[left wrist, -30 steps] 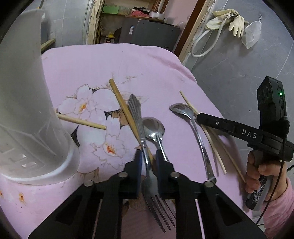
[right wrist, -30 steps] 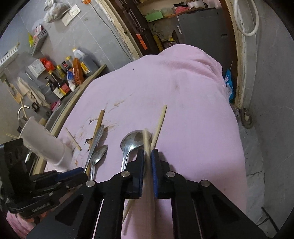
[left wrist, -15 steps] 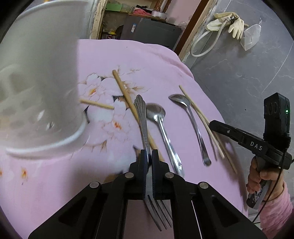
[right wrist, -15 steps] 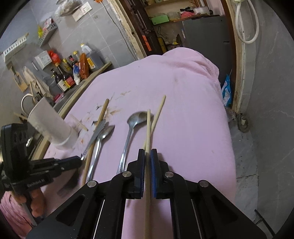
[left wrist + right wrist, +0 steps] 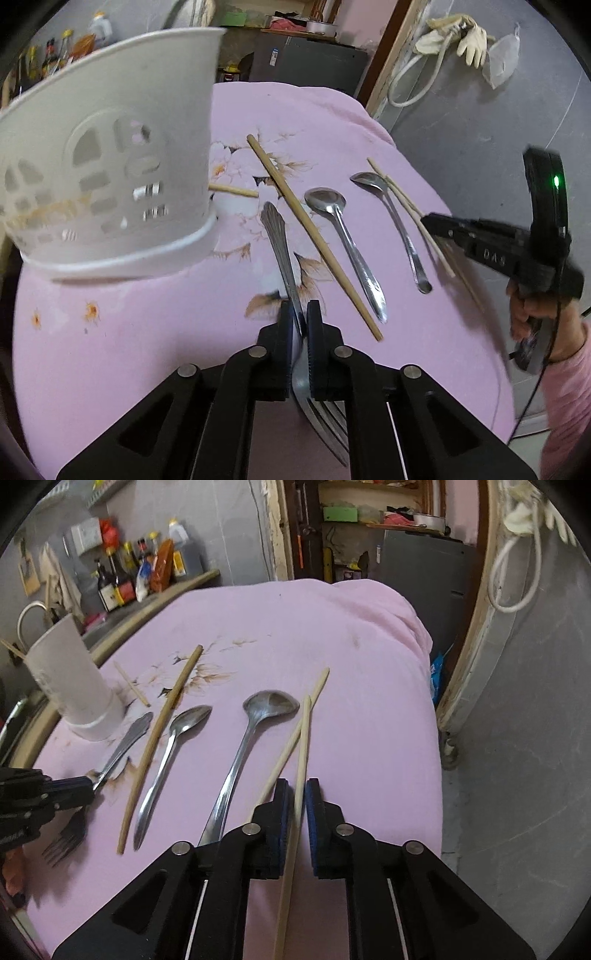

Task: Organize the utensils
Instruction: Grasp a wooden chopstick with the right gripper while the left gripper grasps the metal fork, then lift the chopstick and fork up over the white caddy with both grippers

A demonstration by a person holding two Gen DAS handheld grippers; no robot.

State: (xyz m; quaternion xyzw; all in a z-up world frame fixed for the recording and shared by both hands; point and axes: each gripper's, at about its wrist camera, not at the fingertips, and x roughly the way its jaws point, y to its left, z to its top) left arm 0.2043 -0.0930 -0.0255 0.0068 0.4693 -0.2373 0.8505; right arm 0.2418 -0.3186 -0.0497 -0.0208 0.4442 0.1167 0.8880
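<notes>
- White utensil holder (image 5: 110, 177) stands far left on the pink cloth (image 5: 147, 350).
- Left gripper (image 5: 300, 325) pinches the fork (image 5: 280, 251), handle pointing away.
- Right gripper (image 5: 297, 801), jaws just easing apart, has a pale chopstick (image 5: 303, 746) between them; whether the pads press it I can't tell.

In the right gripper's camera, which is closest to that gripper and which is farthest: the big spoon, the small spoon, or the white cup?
From the right gripper:
1. Big spoon, just left of it.
2. Small spoon, further left, past the big one.
3. White cup, far left, by the table edge.
</notes>
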